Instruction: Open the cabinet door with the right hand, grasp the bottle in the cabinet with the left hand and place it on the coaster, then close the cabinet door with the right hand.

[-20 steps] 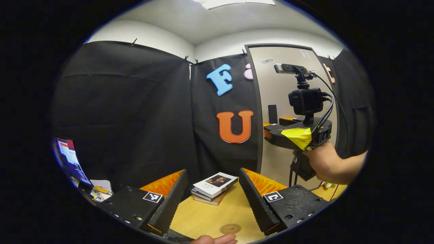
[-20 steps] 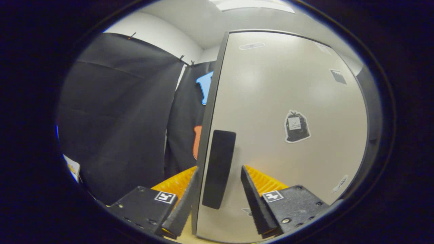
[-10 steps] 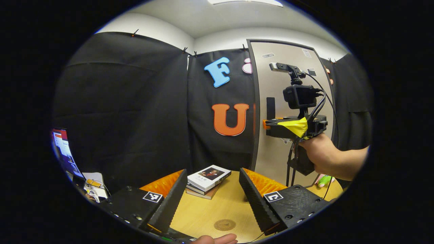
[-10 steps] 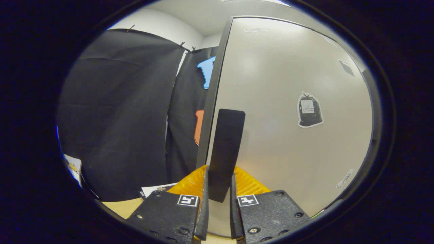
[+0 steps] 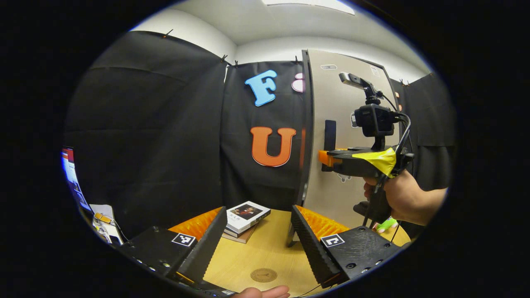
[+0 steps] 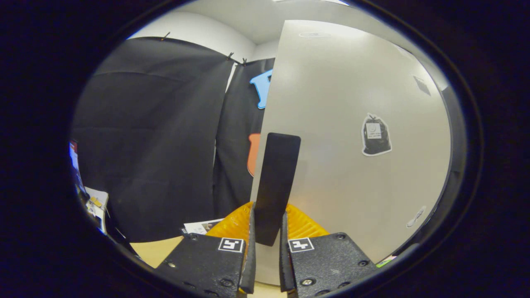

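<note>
Black handle (image 6: 276,182) pinched by right gripper (image 6: 267,248) to swing door (image 6: 352,136); left gripper (image 5: 256,244) spread empty, coaster (image 5: 263,275) at six o'clock.

Books (image 5: 244,216) behind coaster (image 5: 263,275), left of cabinet door (image 5: 348,103)

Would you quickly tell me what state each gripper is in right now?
Left gripper: open, holding nothing.
Right gripper: shut on the door handle.

My right hand-held gripper (image 6: 267,265) has clamped onto the handle (image 6: 276,186), and the door (image 6: 352,136) has swung slightly open.
</note>
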Tool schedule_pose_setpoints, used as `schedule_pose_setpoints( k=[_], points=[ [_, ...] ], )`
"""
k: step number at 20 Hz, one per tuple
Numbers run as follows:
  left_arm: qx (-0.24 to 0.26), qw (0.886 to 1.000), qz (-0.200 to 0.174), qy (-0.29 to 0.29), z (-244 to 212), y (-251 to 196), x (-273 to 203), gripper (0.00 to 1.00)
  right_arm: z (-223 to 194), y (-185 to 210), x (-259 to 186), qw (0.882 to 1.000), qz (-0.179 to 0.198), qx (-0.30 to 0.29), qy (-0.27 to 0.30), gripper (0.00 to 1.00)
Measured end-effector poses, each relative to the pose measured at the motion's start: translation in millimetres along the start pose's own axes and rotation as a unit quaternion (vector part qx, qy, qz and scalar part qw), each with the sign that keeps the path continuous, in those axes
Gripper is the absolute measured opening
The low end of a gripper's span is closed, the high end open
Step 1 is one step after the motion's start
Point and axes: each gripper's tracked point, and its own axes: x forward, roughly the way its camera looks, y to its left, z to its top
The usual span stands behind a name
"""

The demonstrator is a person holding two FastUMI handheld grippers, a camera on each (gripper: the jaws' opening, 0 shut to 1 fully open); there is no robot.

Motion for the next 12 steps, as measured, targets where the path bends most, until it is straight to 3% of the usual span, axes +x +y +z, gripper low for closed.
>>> schedule_pose_setpoints(
  k=[12],
  points=[
    [0.010,0.999,-0.031,0.005,-9,-33,-10,0.94,3,9,-62,0.998,0.061,0.022,0.004,0.24]
  ],
)
